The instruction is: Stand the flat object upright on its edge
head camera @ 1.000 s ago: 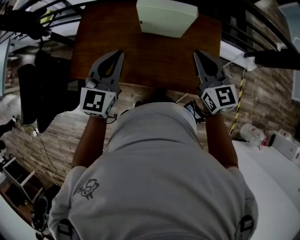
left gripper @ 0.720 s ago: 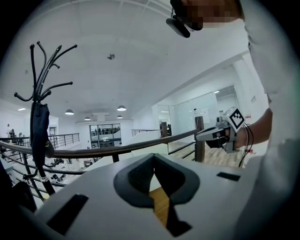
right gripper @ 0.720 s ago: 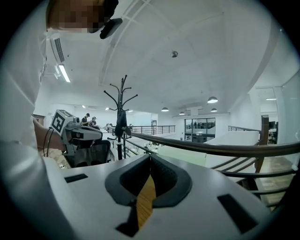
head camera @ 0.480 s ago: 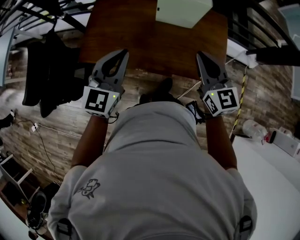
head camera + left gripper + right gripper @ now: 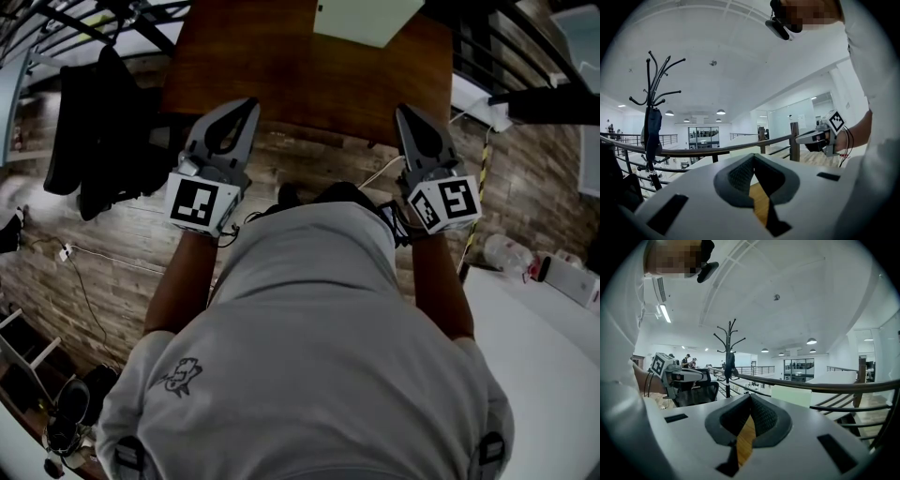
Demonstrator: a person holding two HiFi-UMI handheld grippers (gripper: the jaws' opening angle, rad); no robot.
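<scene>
The flat object is a pale green slab (image 5: 364, 16) lying flat on the brown wooden table (image 5: 281, 66), at the top edge of the head view. It shows in the right gripper view as a pale panel (image 5: 791, 396) beyond my jaws. My left gripper (image 5: 247, 104) and right gripper (image 5: 404, 110) are held level, side by side, with their tips at the table's near edge, well short of the slab. Both are shut with nothing between the jaws. In the left gripper view the left gripper (image 5: 753, 156) points past the table, and the right gripper (image 5: 819, 137) shows at the right.
A coat stand with a dark coat (image 5: 97, 141) stands left of the table. A dark railing (image 5: 487, 47) runs behind and to the right of it. A white table (image 5: 548, 347) and a bottle (image 5: 506, 255) are at the lower right. The floor is wood planks (image 5: 122, 253).
The table and the slab have slid toward the top of the head view. Both grippers, which hung over the tabletop, now reach only its near edge. Their jaws stay shut.
</scene>
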